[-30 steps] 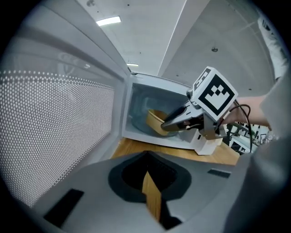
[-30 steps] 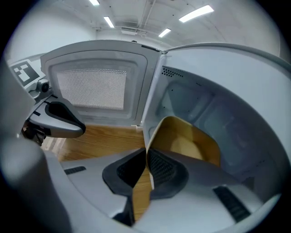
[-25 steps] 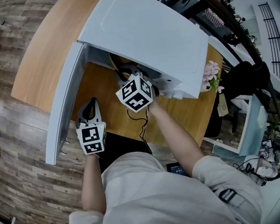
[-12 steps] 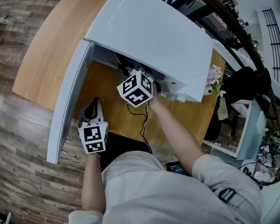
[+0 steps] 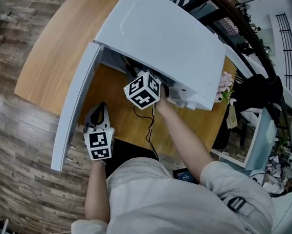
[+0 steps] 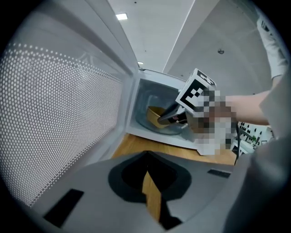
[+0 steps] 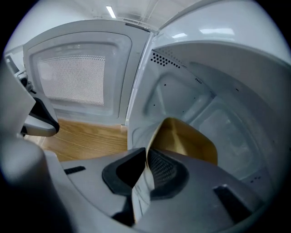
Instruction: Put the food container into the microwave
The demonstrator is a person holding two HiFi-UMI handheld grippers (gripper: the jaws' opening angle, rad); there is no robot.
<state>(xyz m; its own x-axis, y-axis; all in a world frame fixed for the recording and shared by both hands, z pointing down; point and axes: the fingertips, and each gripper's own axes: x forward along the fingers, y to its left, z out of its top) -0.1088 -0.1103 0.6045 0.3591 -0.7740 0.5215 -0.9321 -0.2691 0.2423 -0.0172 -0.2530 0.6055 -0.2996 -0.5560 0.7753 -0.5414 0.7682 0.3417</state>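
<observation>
**Tan paper container in the microwave, right gripper on its rim**

Food container (image 7: 191,141): tan kraft look, thin wall, rounded corners, open top, bare inside. It's within the white microwave (image 5: 164,40) cavity; can't tell if it rests on the cavity floor. Right gripper (image 7: 146,154) pinches the near wall between its pads; jaws have just eased open a touch. Left gripper (image 6: 146,159) hangs outside over the wooden table (image 5: 42,52), beside the swung-open door (image 5: 75,105), jaws together with nothing in them. Markings: black-and-white squares on the marker cube (image 5: 143,91). Control panel (image 6: 249,133) print too small to read.
</observation>
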